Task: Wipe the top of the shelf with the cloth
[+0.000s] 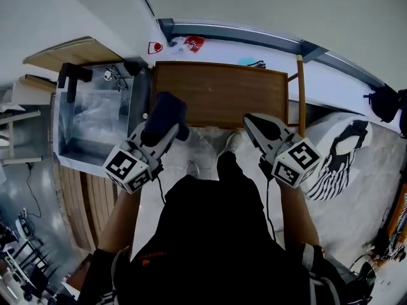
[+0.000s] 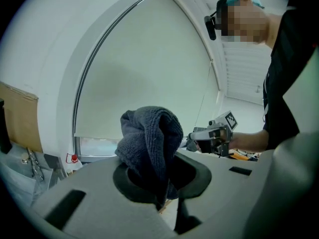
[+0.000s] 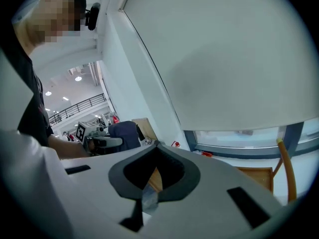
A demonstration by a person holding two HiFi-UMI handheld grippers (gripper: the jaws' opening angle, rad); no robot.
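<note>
The brown wooden shelf top lies ahead of me below the window. My left gripper is shut on a bunched dark blue cloth, held just over the shelf's front left edge. In the left gripper view the cloth rises out of the closed jaws and hides the shelf. My right gripper hovers at the shelf's front right edge, shut with nothing in it. The right gripper view shows a corner of the shelf and, off to the left, the cloth.
A clear plastic box stands against the shelf's left side. A wooden post rises at its right edge. Beyond it a striped fabric lies on a white seat. Small red items sit on the windowsill behind.
</note>
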